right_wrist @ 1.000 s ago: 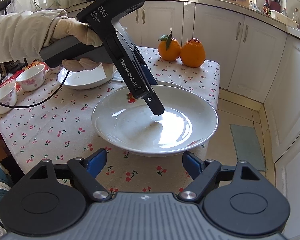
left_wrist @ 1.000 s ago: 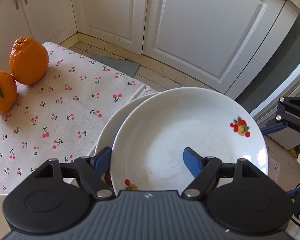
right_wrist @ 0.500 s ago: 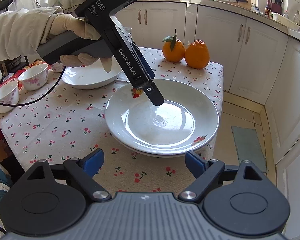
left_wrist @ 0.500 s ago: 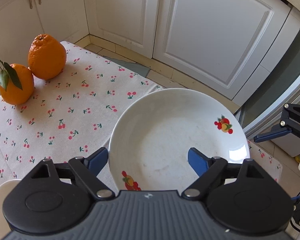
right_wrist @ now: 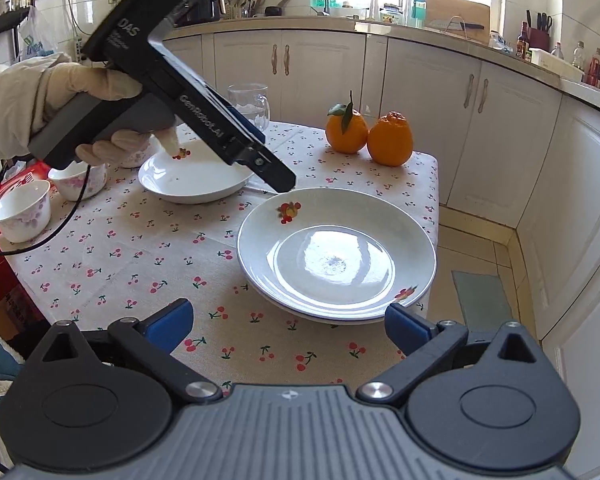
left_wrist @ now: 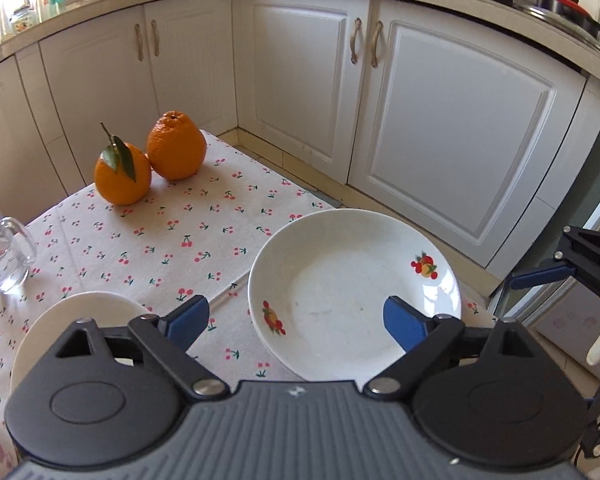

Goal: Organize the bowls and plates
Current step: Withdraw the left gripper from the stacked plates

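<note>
Nearest in the right wrist view, the right claw (right_wrist: 288,326) stands wide apart with nothing between its blue pads; its jaws have just been opening. Just beyond it, at the corner of the cherry-print counter (right_wrist: 140,264), sit the stacked plates (right_wrist: 336,252), one white fruit-printed plate nested on another whose rim shows underneath.

The left claw (left_wrist: 296,320), held by a gloved hand (right_wrist: 80,92), hovers above the far-left rim of the stacked plates, clear of them. Its jaws have just been opening too, and they stand well apart and hold nothing, though the stack shows between its pads in the left wrist view.

Left of and beyond the stacked plates lies a single plate (right_wrist: 194,178). Further left of that plate stand two small floral bowls (right_wrist: 20,216). Behind the single plate is a glass mug (right_wrist: 252,106). Farthest from the stacked plates, at the back edge of the counter, two oranges (right_wrist: 370,134) touch each other; the left one carries a leaf.
</note>
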### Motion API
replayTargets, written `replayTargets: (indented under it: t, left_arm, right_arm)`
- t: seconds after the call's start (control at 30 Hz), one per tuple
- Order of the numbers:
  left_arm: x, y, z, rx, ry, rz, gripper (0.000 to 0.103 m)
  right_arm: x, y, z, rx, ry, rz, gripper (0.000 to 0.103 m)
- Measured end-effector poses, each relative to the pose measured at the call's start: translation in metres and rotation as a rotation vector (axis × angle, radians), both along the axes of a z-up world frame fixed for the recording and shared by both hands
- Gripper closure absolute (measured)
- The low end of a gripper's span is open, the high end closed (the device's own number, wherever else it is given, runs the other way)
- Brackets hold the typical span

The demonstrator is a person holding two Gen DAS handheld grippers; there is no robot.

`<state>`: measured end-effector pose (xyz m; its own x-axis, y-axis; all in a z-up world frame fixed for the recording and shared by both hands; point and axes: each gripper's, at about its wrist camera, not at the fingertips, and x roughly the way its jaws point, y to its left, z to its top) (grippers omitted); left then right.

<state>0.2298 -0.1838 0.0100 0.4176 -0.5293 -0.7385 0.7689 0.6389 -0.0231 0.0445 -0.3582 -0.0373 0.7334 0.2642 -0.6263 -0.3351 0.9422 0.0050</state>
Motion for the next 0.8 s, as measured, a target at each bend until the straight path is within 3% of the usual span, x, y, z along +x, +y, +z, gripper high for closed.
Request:
replayTargets:
  t: [0.23,0.37,0.47,0.67,0.8]
  left_arm:
    - [-0.059,0.041,0.01,-0.071,-0.144,0.184,0.003]
    - [-0.08,0.062,-0.003,-0.081,-0.179,0.329,0.002]
    - [-0.085,0.074,-0.018,-0.043,-0.203,0.443,0.002]
    - [-0.076,0.097,-0.051,-0.033,-0.127,0.617,0.002]
    - [-0.071,0.1,-0.068,0.005,-0.109,0.635,0.002]
  right_arm:
    - [-0.009,0.011,0.009,0.008,-0.022,-0.017,0.0]
    - [-0.012,0.019,0.012,0.021,-0.022,-0.001,0.0]
    - [-0.013,0.026,0.016,0.01,-0.025,0.016,0.0]
    - [-0.01,0.038,0.021,-0.002,-0.024,0.052,0.0]
    - [-0.003,0.042,0.022,-0.005,-0.011,0.073,0.0]
